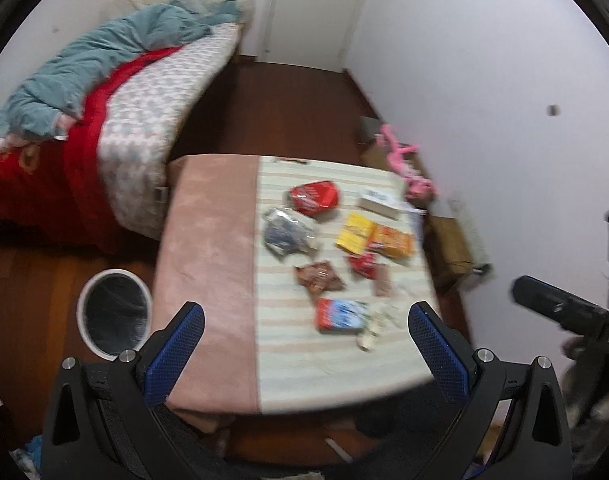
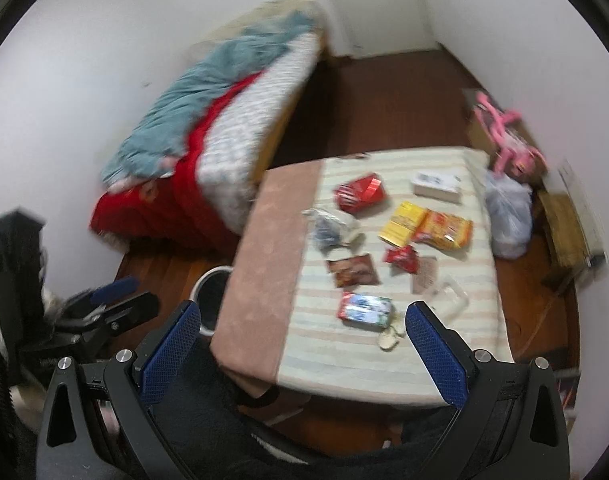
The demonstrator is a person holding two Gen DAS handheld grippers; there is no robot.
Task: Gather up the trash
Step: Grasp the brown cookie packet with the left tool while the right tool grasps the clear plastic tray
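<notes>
The left gripper (image 1: pixel 304 344) and the right gripper (image 2: pixel 302 344) both hang above the near edge of the table (image 1: pixel 208 240) with fingers spread wide, holding and touching nothing. The wrappers (image 1: pixel 336 240) lie scattered on the table's striped half, well apart from both. The bin (image 1: pixel 114 314) stands on the floor just beside the table's left edge.

We see the counter's (image 1: pixel 208 240) pink half bare; wrappers (image 1: pixel 320 276) crowd its striped half, and the bin (image 1: pixel 114 312) stands open beside it.
</notes>
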